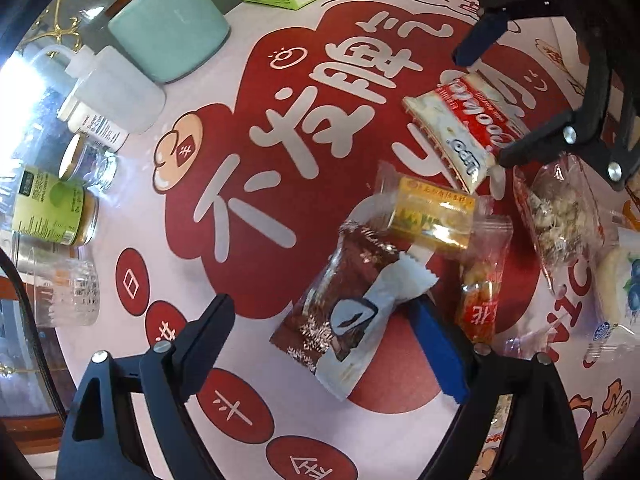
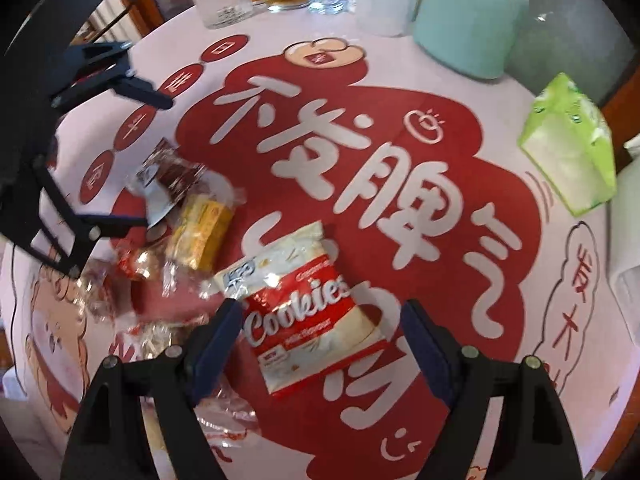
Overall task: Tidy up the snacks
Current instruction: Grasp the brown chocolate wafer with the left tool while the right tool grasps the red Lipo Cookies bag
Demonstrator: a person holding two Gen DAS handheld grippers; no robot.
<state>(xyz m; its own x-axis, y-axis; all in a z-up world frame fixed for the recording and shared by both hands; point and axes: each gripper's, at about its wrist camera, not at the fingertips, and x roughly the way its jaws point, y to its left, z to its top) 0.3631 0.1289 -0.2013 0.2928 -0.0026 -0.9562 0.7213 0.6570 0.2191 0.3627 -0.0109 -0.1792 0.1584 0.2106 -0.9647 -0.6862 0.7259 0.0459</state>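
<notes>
the left claw (image 1: 332,340) hangs wide open over the bench (image 1: 120,360), jaws on either side of the brown-and-white snack bar (image 1: 344,300), pads not pressing it. just right of that lie the yellow packet (image 1: 434,216) and the red candy wrapper (image 1: 480,300). further right, the right claw (image 2: 320,344) gapes open around the cookies packet (image 2: 308,312), gripping nothing.

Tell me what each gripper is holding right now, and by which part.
Nothing is held. The left gripper stands open around the brown snack pack; the right gripper stands open around the cookies packet.
</notes>
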